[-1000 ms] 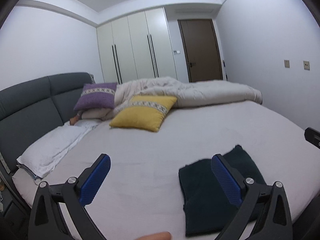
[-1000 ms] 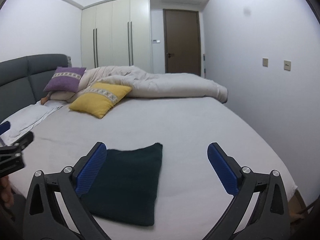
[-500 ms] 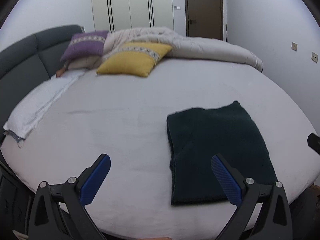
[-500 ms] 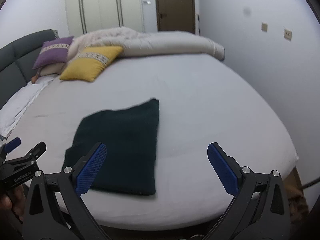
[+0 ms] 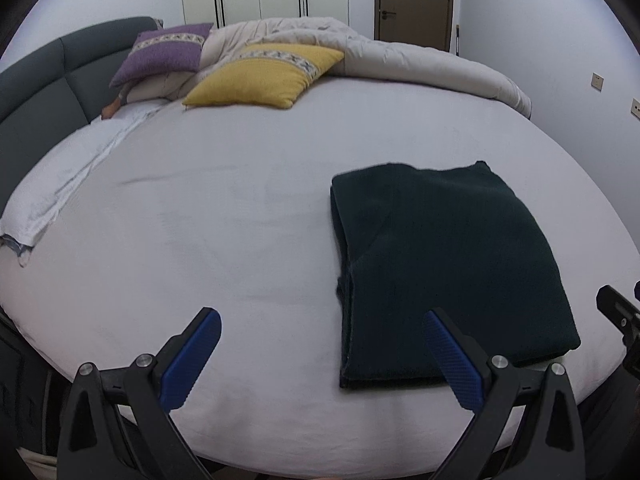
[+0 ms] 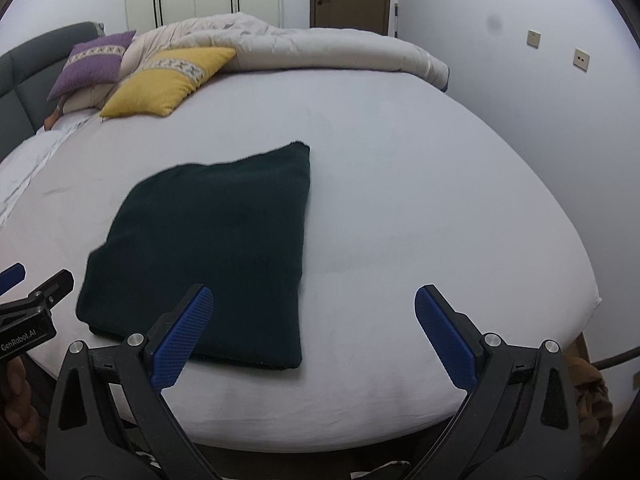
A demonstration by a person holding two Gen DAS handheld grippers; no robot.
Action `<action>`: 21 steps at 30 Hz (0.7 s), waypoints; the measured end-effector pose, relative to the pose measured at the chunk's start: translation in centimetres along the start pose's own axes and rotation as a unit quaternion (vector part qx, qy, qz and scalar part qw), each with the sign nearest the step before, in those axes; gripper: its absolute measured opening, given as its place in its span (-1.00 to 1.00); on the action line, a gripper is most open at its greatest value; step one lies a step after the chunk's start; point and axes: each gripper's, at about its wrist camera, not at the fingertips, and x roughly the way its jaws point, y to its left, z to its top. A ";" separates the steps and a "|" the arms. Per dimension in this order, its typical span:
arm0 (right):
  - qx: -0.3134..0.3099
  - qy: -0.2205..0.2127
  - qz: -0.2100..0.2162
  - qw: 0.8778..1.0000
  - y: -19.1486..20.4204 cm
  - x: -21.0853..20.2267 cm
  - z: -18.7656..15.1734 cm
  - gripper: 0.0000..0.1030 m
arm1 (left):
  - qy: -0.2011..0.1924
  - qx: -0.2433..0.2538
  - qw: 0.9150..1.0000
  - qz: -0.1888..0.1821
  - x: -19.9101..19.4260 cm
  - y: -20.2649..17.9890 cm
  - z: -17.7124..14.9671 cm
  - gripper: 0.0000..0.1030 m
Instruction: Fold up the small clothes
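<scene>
- The bed (image 5: 240,240) carries everything: its pale sheet lies flat and bare around the work, with the duvet (image 5: 400,60) and a yellow cushion (image 5: 264,76) well apart at the far side.
- The dark green garment (image 5: 444,264) lies near the bed's front edge, already a layered rectangle, stacked edges showing on its left side.
- The left gripper (image 5: 320,356) hovers with jaws wide apart and empty, its right finger above the garment's near edge.
- The right gripper (image 6: 314,332) likewise stands spread wide, holding nothing.
- For a further fold, I judge it best to pinch both near corners through all layers together, then lift evenly.
</scene>
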 end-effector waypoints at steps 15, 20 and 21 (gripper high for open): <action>-0.004 0.003 0.006 1.000 1.3 1.5 -0.2 0.99 | 0.004 0.003 1.000 -0.007 0.3 0.0 -0.3 1.00; -0.005 0.004 0.007 1.000 1.6 0.6 -0.4 0.99 | 0.003 0.002 1.000 -0.008 0.4 0.2 -0.2 1.00; -0.004 0.004 0.007 1.000 1.6 0.6 -0.4 0.99 | 0.003 0.002 1.000 -0.007 0.4 0.2 -0.2 1.00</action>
